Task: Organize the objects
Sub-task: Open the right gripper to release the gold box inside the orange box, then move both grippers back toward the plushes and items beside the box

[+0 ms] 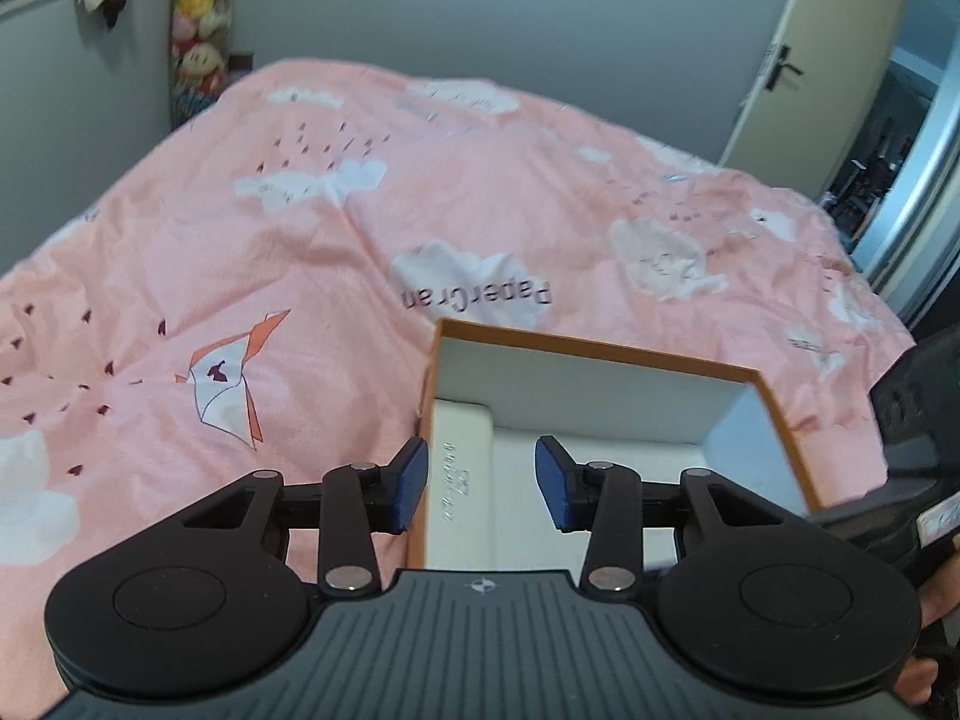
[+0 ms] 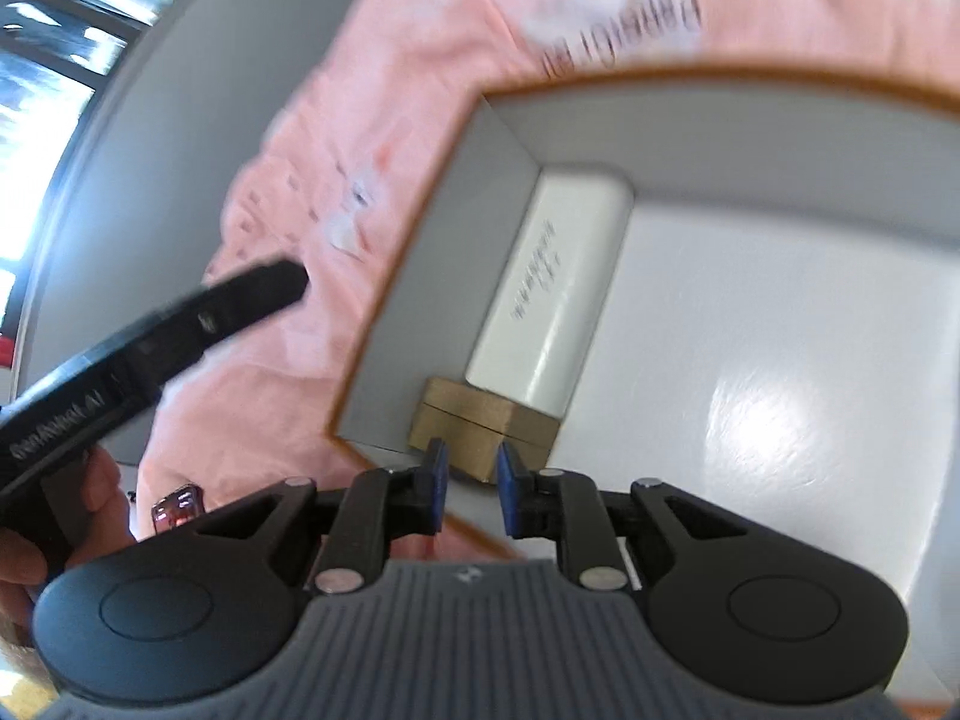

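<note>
though blurred, orange-rimmed white-lined open box (image 2: 780, 276)

An open box (image 2: 420, 228) with orange-brown outer edges and white inner walls sat on the pink bed cover, near its front right part. Inside, a white rounded rectangular block (image 2: 552, 288) with small grey print lay flat along the box's left wall. A small tan cardboard box (image 2: 480, 420), closed, stood in the near left corner, touching the white block's near end.
</note>
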`<action>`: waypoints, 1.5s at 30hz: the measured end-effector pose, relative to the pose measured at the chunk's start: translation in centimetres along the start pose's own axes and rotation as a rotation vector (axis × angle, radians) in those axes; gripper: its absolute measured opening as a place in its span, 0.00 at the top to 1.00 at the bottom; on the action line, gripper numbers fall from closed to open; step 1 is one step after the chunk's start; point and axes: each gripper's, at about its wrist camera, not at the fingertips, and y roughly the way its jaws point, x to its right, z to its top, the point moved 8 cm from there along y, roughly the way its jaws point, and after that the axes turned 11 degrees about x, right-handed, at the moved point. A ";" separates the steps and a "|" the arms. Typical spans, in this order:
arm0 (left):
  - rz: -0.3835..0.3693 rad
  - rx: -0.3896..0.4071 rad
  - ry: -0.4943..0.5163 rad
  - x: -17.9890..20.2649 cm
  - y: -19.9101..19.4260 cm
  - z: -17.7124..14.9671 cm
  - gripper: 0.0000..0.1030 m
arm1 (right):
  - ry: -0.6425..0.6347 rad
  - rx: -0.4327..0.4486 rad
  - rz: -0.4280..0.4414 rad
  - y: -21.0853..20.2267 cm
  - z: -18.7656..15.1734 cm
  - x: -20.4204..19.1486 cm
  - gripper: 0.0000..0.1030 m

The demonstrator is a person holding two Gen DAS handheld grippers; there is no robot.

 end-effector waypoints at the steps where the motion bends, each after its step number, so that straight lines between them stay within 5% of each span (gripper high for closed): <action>1: -0.011 0.004 0.002 0.5 -0.8 -0.3 0.53 | -0.010 0.053 0.017 -1.2 -0.2 -0.5 0.78; 4: -0.068 -0.030 -0.028 1.7 -3.1 -2.0 0.53 | -0.073 0.186 0.037 -4.8 -1.7 -1.0 0.63; 11: -0.101 -0.149 -0.038 2.9 -5.1 -8.3 0.53 | -0.146 0.249 -0.050 -8.4 -8.1 0.2 0.63; 16: -0.063 -0.293 -0.030 2.2 -5.1 -13.2 0.53 | -0.125 0.206 -0.098 -9.0 -12.0 1.1 0.63; 25: -0.123 -0.447 0.018 3.0 -7.4 -19.0 0.51 | -0.116 0.085 -0.128 -8.2 -16.8 1.4 0.63; 31: -0.147 -0.466 0.001 2.9 -8.6 -19.6 0.47 | -0.140 -0.013 -0.114 -7.7 -19.0 0.9 0.63; 36: -0.187 -0.507 -0.048 2.8 -9.4 -20.3 0.33 | -0.112 -0.085 -0.117 -7.4 -20.3 1.3 0.54; 45: -0.201 -0.517 -0.149 2.9 -7.8 -20.3 0.38 | -0.146 -0.056 -0.135 -7.5 -19.7 0.9 0.56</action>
